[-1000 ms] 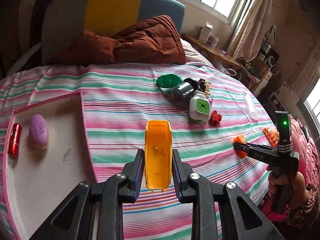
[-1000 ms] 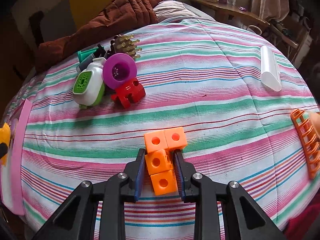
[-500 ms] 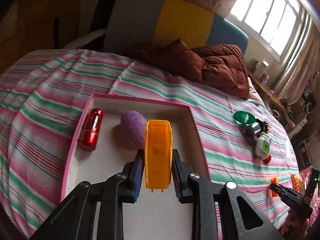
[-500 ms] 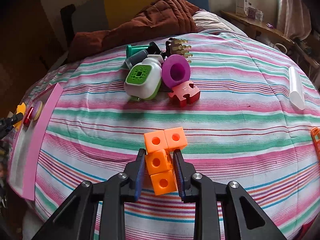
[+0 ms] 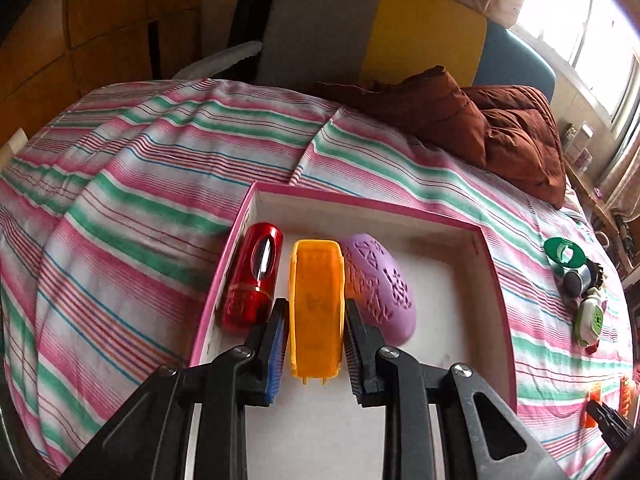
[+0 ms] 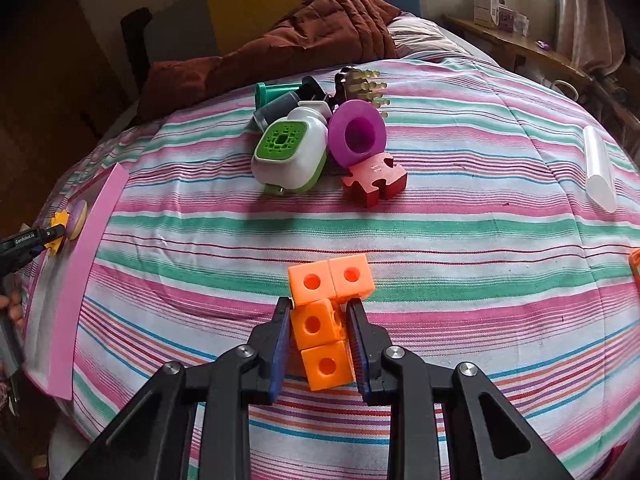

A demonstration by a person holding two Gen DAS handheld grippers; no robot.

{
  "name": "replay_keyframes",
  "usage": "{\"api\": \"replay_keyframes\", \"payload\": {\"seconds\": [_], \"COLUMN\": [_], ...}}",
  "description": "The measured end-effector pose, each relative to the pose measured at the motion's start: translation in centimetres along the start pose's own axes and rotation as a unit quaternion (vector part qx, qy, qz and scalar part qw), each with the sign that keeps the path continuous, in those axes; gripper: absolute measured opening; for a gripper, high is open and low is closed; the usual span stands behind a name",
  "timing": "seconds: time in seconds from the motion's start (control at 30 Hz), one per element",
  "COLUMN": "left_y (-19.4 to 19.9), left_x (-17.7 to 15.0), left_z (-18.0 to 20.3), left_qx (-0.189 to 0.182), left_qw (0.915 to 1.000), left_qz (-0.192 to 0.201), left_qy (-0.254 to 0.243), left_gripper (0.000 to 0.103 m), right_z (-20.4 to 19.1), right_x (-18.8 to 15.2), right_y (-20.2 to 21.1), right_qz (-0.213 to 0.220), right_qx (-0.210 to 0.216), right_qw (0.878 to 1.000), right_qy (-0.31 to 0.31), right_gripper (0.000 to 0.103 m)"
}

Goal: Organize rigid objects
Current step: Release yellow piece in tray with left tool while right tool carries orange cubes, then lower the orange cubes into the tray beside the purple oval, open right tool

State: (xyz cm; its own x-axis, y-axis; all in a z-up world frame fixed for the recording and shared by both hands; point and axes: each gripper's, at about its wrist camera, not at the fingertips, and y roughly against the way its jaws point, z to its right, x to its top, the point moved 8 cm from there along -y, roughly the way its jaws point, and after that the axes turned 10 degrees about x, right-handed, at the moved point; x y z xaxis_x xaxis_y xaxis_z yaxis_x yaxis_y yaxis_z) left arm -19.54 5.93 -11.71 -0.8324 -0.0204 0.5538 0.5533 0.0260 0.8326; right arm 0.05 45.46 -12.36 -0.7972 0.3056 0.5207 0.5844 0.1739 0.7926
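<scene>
Since the earlier frames we have carried the yellow toy piece [image 5: 317, 304] from over the striped bedspread [image 5: 132, 216] to the pink-rimmed tray [image 5: 490, 264], and our left hand-held gripper [image 5: 316, 354] now holds it low between the two things already lying there. Its jaws are narrow, pressed on the piece's two long sides. Just left of it lies the red capsule [image 5: 253, 280]; just right, the purple perforated shell [image 5: 380, 284]. Whether the piece touches the tray floor we cannot tell.

Our right hand-held gripper [image 6: 322, 344] has drifted little; it grips the orange cube cluster [image 6: 326, 316] narrowly over the near part of the bed, well apart from the tray, whose pink edge [image 6: 86, 264] shows far off at the left.

By our judgement the work is under halfway: two things are stowed, a third is about to be released, a fourth is in hand. Farther out a pile waits: the green-and-white case [image 6: 290, 152], purple funnel [image 6: 356, 132], red puzzle piece [image 6: 376, 182], grey cylinder [image 6: 276, 110], green lid [image 6: 268, 94] and brown comb [image 6: 362, 80]. At right lie the white tube [image 6: 598, 168] and an orange item [image 6: 635, 264].
</scene>
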Motion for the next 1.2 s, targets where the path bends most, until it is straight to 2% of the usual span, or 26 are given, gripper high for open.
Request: {"api": "replay_keyframes", "payload": {"seconds": [0.07,0.13,0.27,0.43,0.6,0.77,0.97,1.2], "left_y": [-0.5,-0.5,0.3,1.5,2.4,3.3,4.5,5.5], "left_x": [0.2,0.3,-0.2,-1.6,-2.4,-3.6,-5.5,-7.5], "left_z": [-0.1,-0.1,-0.2,-0.5,-0.3,0.3,2.1,2.8], "left_qx": [0.008,0.003,0.005,0.003,-0.003,-0.039,-0.08,-0.091], "left_qw": [1.0,0.9999,0.9999,0.9999,1.0,0.9992,0.9963,0.9944], "left_qz": [-0.006,-0.011,-0.007,-0.005,0.0,-0.009,-0.017,-0.017], "left_qy": [0.0,0.003,0.01,0.016,0.001,0.007,-0.025,-0.051], "left_gripper": [0.026,0.033,0.037,0.038,0.038,0.038,0.038,0.038], "right_z": [0.0,-0.1,-0.5,-2.3,-4.6,-6.8,-11.2,-16.9], "right_x": [0.0,0.0,0.1,0.1,0.2,0.9,2.0,3.2], "right_y": [0.0,0.0,0.2,0.4,0.5,0.1,-0.4,-1.5], "right_qz": [0.0,0.001,0.01,0.016,0.013,0.008,0.011,0.011], "right_qx": [0.002,0.002,0.006,0.014,0.025,0.056,0.079,0.099], "right_qw": [1.0,1.0,1.0,1.0,0.999,0.998,0.996,0.994], "right_qy": [-0.001,-0.001,0.001,0.015,0.029,0.01,0.024,0.053], "right_gripper": [0.028,0.028,0.028,0.028,0.028,0.028,0.028,0.028]}}
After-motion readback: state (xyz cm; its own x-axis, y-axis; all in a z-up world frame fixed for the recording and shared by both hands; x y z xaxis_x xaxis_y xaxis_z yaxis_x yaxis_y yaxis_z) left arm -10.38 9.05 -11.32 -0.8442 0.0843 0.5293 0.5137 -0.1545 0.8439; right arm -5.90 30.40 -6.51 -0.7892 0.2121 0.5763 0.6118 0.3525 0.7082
